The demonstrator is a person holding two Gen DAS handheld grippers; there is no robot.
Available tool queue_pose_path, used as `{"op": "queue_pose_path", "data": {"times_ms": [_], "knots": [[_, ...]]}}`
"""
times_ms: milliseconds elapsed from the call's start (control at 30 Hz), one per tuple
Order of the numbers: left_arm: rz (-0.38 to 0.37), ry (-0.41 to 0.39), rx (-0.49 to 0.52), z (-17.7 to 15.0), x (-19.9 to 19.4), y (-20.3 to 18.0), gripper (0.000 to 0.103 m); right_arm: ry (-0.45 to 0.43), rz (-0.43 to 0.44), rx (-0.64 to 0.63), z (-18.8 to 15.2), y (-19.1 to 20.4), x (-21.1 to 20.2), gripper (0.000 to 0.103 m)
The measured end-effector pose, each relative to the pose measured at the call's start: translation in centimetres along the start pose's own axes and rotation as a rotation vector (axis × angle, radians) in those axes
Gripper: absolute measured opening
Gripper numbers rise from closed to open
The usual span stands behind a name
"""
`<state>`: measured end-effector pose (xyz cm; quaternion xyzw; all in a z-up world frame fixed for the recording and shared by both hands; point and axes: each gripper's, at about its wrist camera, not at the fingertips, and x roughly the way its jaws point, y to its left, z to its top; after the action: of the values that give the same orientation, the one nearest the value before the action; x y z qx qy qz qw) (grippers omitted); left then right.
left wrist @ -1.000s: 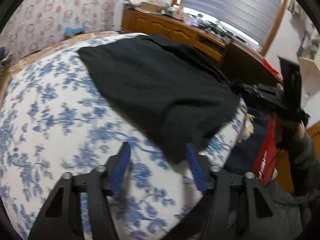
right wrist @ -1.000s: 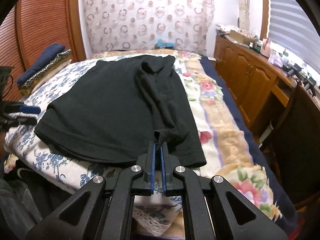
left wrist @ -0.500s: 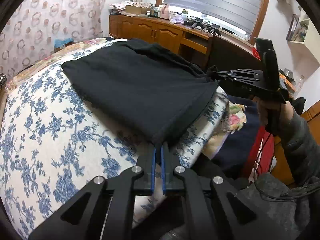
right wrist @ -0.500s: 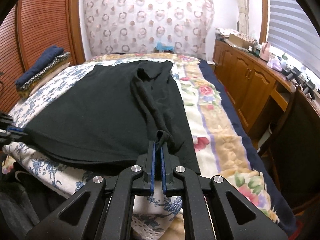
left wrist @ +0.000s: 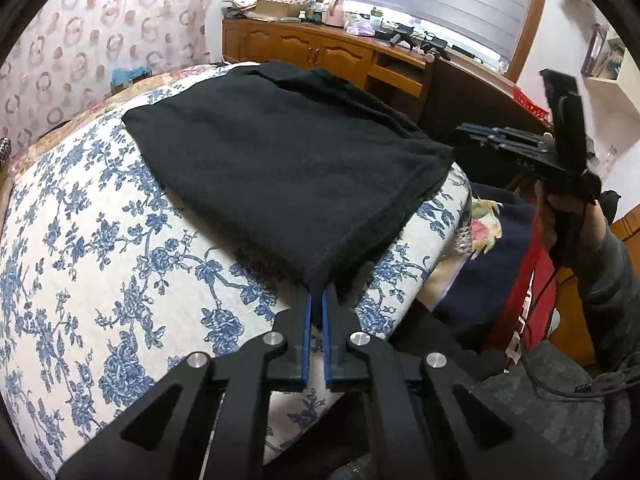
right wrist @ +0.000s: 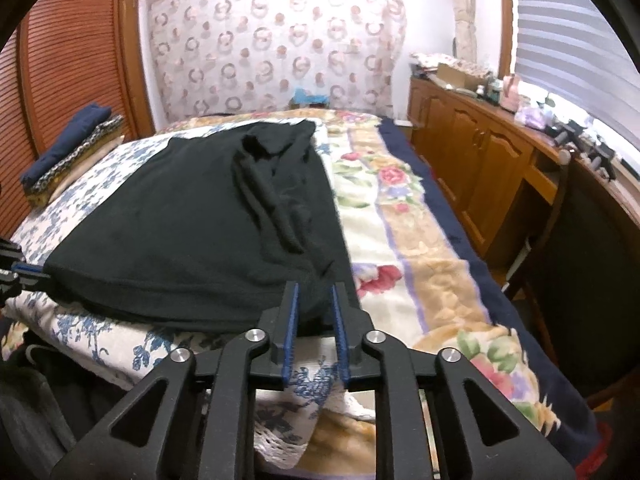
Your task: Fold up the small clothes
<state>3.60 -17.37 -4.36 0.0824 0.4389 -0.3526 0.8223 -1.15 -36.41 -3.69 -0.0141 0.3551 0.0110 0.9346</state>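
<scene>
A black garment (left wrist: 280, 160) lies spread on the bed, its hem at the near edge. My left gripper (left wrist: 315, 300) is shut on the garment's near hem corner. In the right wrist view the garment (right wrist: 180, 232) has a bunched fold along its right side. My right gripper (right wrist: 314, 292) is open, its blue fingers (right wrist: 291, 320) on either side of the other hem corner, with the cloth resting between them. The right gripper also shows in the left wrist view (left wrist: 472, 132), just off the garment's right corner. The left gripper shows at the far left edge of the right wrist view (right wrist: 40, 276).
The bed has a blue-flowered white quilt (left wrist: 80, 260) and a floral blanket (right wrist: 400, 220) on the right. Folded clothes (right wrist: 68, 152) are stacked by the wooden wardrobe. A cluttered wooden sideboard (right wrist: 500, 152) and a dark chair (right wrist: 580, 240) stand to the right.
My left gripper closed on the hem corner and stays shut on it. My right gripper, shut on the other corner before, has opened and let the cloth go.
</scene>
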Motion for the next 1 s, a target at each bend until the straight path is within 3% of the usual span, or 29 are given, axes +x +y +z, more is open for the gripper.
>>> {"op": "queue_pose_path", "data": {"times_ms": [200, 467, 733, 1000], "knots": [[-0.006, -0.020, -0.025, 0.0, 0.0, 0.5, 0.001, -0.067, 0.036, -0.023, 3.0, 0.4, -0.6, 0.034], [-0.017, -0.022, -0.037, -0.1, 0.2, 0.8, 0.001, -0.028, 0.172, -0.077, 8.2, 2.7, 4.1, 0.037], [-0.019, -0.034, -0.067, 0.0, 0.4, 1.2, 0.001, 0.099, 0.223, -0.158, 16.2, 4.2, 14.1, 0.038], [-0.024, -0.033, -0.076, 0.0, 0.4, 1.5, 0.001, 0.254, 0.247, -0.065, 19.0, 2.2, 23.3, 0.037]]}}
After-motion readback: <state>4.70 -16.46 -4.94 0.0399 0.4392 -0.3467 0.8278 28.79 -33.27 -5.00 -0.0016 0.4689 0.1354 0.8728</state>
